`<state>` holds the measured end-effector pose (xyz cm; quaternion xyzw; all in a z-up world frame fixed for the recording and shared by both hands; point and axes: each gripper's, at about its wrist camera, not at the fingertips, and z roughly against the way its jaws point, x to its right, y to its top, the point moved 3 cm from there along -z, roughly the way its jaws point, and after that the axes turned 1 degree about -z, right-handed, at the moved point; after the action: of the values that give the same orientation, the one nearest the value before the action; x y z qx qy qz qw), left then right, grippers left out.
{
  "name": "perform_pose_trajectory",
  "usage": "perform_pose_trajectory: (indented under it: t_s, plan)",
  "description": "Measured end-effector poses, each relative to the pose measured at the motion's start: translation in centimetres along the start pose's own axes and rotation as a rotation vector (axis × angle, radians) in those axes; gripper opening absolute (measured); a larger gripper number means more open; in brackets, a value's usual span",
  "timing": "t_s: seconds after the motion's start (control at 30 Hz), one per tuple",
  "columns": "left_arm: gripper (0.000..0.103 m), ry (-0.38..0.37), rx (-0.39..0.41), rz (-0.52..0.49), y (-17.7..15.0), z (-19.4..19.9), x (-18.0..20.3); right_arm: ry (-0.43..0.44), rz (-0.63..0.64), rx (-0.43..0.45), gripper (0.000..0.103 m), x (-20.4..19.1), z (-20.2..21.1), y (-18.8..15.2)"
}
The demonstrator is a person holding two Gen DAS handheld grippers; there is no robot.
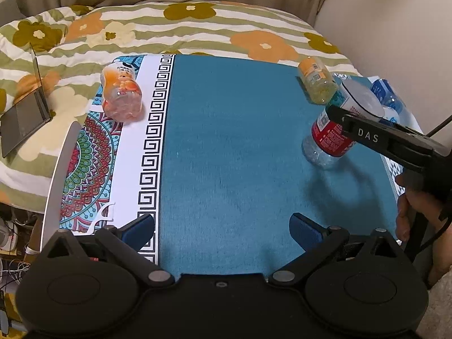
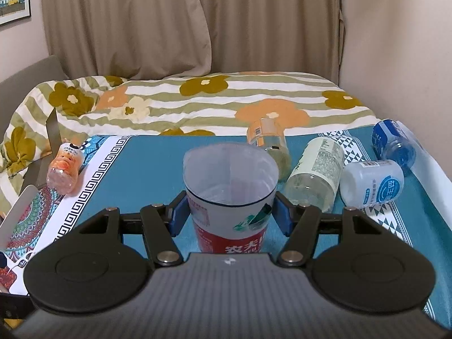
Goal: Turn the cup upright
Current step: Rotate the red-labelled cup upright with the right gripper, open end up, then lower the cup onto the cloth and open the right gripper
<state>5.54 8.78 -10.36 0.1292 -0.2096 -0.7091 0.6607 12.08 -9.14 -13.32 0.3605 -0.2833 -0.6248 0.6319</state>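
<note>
light: soft, even indoor | shadows: faint on blue cloth | edges: fisheye bending, dark corners | focus: sharp

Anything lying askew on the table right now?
Yes. The cup stands upright in the right tongs, but several bottles lie tipped over: the orange bottle at left, the white bottle at right.

The left gripper hangs low with its blue-padded fingers spread wide apart, nothing between them. The right gripper has its two blue pads pressed against opposite sides of the cup, which stands mouth-up between them. From the left wrist view, a bare hand grips the right gripper's handle from beneath.
</note>
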Motion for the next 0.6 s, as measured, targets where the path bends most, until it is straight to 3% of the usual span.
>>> perform_pose_trajectory:
  t_s: [0.1,0.17,0.2,0.43,0.6]
  plan:
    - [0.103,0.002,0.004,0.008,0.0,0.0,0.0,0.010,-0.006,-0.016,0.080,0.1,-0.1,0.2]
    - [0.103,0.003,0.007,0.011,0.0,0.1,0.1,0.011,-0.010,-0.028,0.098,0.1,-0.2,0.3]
    - [0.103,0.002,0.008,0.013,0.0,0.2,0.2,0.005,-0.009,-0.027,0.102,0.1,-0.2,0.3]
    - [0.103,0.006,0.033,0.021,0.3,1.2,0.9,0.016,0.001,-0.078,0.103,0.5,0.8,0.6]
    - [0.103,0.013,0.076,0.020,1.2,2.9,1.9,0.015,0.009,-0.133,0.103,1.6,3.6,1.8]
